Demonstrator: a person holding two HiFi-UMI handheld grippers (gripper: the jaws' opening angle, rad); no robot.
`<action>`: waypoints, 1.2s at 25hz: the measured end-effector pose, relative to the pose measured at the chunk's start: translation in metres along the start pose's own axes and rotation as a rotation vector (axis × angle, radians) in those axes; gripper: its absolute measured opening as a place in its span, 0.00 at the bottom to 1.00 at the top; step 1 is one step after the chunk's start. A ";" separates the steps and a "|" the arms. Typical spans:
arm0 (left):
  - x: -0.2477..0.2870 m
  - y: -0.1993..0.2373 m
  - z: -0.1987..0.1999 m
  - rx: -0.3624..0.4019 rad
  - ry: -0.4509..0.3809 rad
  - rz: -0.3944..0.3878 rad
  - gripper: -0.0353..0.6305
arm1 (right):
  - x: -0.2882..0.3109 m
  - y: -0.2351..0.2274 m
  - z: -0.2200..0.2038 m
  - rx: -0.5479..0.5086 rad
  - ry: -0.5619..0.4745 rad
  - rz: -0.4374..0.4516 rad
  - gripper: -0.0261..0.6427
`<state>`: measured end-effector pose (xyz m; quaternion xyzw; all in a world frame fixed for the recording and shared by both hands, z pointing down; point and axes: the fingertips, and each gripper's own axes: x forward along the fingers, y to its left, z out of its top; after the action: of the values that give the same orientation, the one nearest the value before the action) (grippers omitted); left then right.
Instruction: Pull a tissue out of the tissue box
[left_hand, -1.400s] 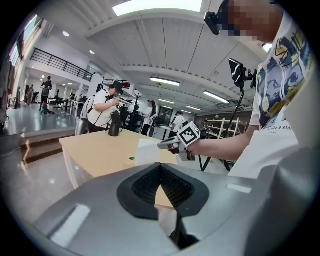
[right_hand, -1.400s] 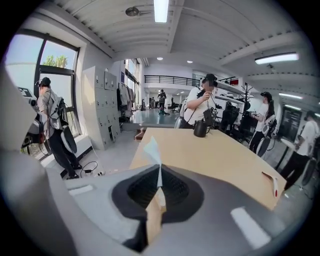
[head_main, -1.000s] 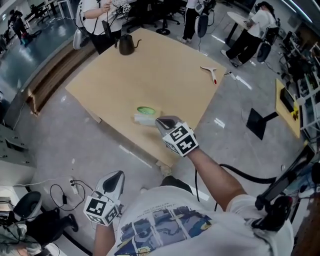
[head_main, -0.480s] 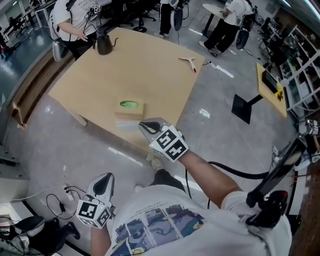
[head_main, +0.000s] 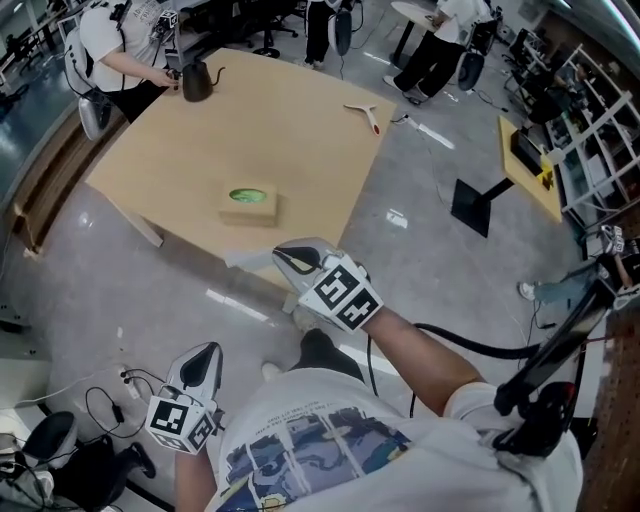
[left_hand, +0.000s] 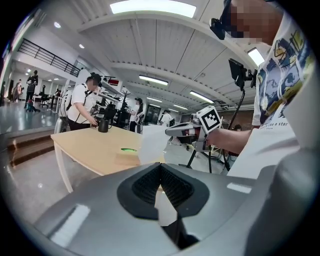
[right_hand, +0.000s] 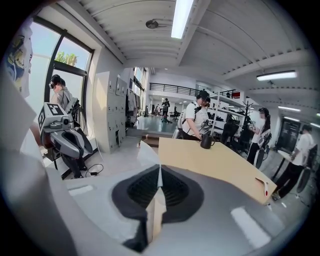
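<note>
The tissue box (head_main: 250, 203), tan with a green oval on top, lies on the light wooden table (head_main: 300, 130) near its front edge. My right gripper (head_main: 296, 262) hangs off the table's near edge, shut on a white tissue (head_main: 248, 259) that trails left, free of the box. From the right gripper view the tissue (right_hand: 148, 153) pokes out between the closed pads of that gripper (right_hand: 159, 170). My left gripper (head_main: 204, 358) hangs low over the floor, shut and empty. The left gripper view shows its own tip (left_hand: 160, 165), the tissue (left_hand: 152, 145) and the box (left_hand: 127, 158) beyond.
A black kettle (head_main: 196, 80) stands at the table's far corner beside a person's hand. A white and red tool (head_main: 364, 113) lies near the far right edge. A black stand base (head_main: 470, 206) sits on the floor at the right. Cables (head_main: 112, 398) lie at lower left.
My right gripper has drawn back from the box toward me and risen, taking the tissue off the table. The left gripper has drifted a little.
</note>
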<state>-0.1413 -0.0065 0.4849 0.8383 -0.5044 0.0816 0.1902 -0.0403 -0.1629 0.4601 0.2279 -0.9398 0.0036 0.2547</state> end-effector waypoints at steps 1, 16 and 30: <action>0.000 -0.001 -0.001 0.000 0.000 -0.003 0.06 | -0.003 0.001 0.000 -0.001 0.000 0.003 0.04; -0.013 -0.006 -0.004 -0.004 0.000 -0.016 0.06 | -0.036 0.025 0.025 -0.046 -0.022 0.020 0.04; -0.019 -0.015 -0.009 0.010 -0.004 -0.025 0.06 | -0.067 0.057 0.044 -0.084 -0.060 0.055 0.04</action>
<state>-0.1365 0.0192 0.4827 0.8456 -0.4940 0.0798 0.1860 -0.0346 -0.0882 0.3959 0.1910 -0.9522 -0.0358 0.2356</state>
